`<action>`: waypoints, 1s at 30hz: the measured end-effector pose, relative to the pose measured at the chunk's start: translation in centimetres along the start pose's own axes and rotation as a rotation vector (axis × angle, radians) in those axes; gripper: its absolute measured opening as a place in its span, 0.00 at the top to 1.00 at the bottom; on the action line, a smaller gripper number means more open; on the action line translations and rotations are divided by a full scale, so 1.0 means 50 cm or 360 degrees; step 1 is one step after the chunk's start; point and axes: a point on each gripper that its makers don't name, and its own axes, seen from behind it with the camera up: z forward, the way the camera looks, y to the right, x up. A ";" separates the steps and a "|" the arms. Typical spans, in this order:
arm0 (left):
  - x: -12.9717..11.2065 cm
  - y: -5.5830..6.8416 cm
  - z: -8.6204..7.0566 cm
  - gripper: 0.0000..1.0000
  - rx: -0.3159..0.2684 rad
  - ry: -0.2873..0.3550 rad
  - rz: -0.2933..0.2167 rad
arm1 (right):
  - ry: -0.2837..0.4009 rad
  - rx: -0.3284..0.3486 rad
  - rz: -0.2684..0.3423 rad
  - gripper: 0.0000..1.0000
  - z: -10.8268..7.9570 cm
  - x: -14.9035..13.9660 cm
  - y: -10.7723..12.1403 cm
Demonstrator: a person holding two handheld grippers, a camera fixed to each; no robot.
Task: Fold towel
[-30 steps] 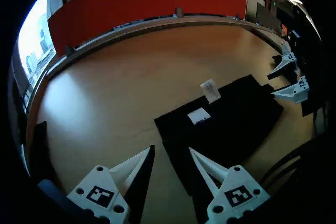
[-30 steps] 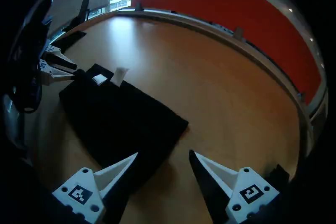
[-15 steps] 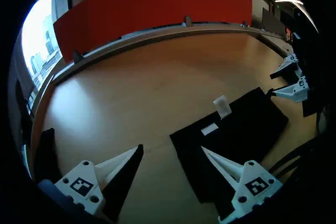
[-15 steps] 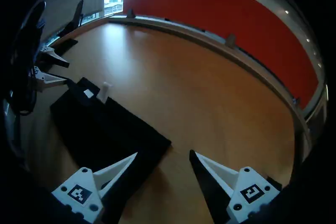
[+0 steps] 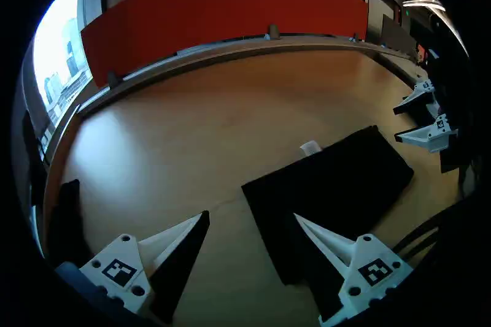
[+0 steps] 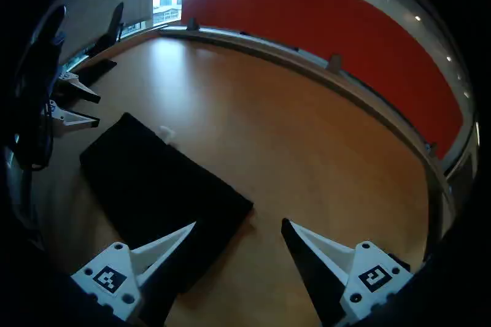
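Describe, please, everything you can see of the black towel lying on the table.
The towel is black, soft-looking cloth, apparently folded into a flat, tidy rectangle with straight edges. A small white tag sticks out at its far long edge. It lies flat on the wooden table. The left gripper and right gripper sit open at its opposite short ends, gripping nothing; whether any finger touches it I cannot tell.
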 end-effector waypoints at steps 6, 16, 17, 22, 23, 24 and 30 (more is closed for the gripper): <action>-0.021 0.020 -0.016 0.10 -0.0020 -0.0013 -0.0023 | -0.0010 0.0014 0.0013 0.03 -0.025 -0.033 -0.028; -0.061 0.039 -0.047 0.09 -0.0032 -0.0042 -0.0110 | -0.0008 0.0032 0.0051 0.03 -0.063 -0.067 -0.061; -0.065 0.039 -0.049 0.09 -0.0031 -0.0043 -0.0120 | -0.0007 0.0033 0.0054 0.03 -0.066 -0.068 -0.062; -0.076 0.035 -0.061 0.09 -0.0012 -0.0045 -0.0156 | -0.0013 0.0041 0.0054 0.03 -0.072 -0.077 -0.067; -0.078 0.034 -0.065 0.09 -0.0006 -0.0044 -0.0163 | -0.0014 0.0043 0.0052 0.02 -0.073 -0.079 -0.068; -0.080 0.032 -0.068 0.09 0.0001 -0.0043 -0.0170 | -0.0016 0.0046 0.0051 0.02 -0.073 -0.080 -0.070; -0.095 0.018 -0.092 0.09 0.0056 -0.0040 -0.0229 | -0.0021 0.0074 0.0026 0.02 -0.072 -0.085 -0.080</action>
